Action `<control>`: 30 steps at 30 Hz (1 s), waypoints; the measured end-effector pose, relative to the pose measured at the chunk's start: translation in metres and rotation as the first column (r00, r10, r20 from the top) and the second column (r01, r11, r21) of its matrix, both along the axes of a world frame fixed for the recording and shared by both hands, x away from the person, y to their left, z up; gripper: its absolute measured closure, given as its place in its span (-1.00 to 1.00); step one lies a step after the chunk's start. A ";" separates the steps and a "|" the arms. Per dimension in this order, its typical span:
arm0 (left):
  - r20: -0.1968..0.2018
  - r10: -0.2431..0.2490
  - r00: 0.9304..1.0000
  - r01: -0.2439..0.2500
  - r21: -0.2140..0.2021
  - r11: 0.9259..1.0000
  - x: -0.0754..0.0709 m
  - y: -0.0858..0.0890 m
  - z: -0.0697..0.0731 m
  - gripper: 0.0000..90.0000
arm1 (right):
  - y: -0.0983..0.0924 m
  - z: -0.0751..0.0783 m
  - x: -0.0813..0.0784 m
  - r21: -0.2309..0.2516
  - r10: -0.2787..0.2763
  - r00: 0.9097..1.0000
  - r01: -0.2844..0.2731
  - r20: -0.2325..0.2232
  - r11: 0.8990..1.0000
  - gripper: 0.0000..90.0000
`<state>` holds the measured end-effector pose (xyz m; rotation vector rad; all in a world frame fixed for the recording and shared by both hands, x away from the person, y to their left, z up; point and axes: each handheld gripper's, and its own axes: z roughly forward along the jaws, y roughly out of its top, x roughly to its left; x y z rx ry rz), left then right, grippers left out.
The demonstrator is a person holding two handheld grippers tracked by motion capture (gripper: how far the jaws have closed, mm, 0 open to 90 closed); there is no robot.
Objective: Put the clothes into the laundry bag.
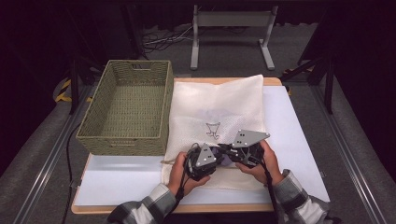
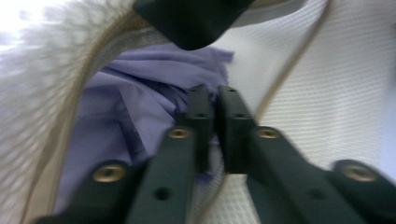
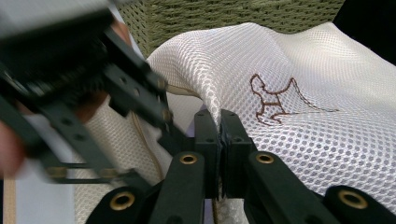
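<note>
A white mesh bag (image 1: pixel 219 100) with a small brown animal motif (image 3: pixel 273 100) lies flat on the table, its mouth toward the person. A lilac cloth (image 2: pixel 140 93) sits just inside that mouth. My left gripper (image 1: pixel 218 156) reaches into the opening from the left, and its jaws (image 2: pixel 215 100) are shut on a fold of the lilac cloth. My right gripper (image 1: pixel 231 150) comes in from the right. It (image 3: pixel 218 119) is shut on the bag's upper mesh layer at the rim and holds it raised like a tent. The two grippers meet tip to tip.
An empty olive woven basket (image 1: pixel 123 135) stands left of the bag, almost touching it. The white tabletop (image 1: pixel 289 140) has bare room to the right and front left. The left gripper's body (image 3: pixel 116 93) crowds close beside the right one.
</note>
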<state>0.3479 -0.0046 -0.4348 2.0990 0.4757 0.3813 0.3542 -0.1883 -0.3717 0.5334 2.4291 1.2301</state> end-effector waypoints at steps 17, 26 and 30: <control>0.064 0.231 0.971 -0.235 0.067 0.970 0.030 -0.004 -0.009 1.00 | -0.001 0.000 0.000 0.006 0.005 1.000 -0.005 -0.004 1.000 0.95; 0.024 0.254 0.967 -0.254 -0.002 0.967 0.031 0.007 -0.006 1.00 | 0.001 -0.003 -0.001 -0.011 0.010 1.000 -0.010 -0.012 1.000 0.95; 0.037 0.229 0.973 -0.227 -0.049 0.973 0.022 0.015 -0.002 0.93 | -0.003 -0.004 0.001 -0.014 0.004 1.000 -0.004 -0.012 1.000 0.95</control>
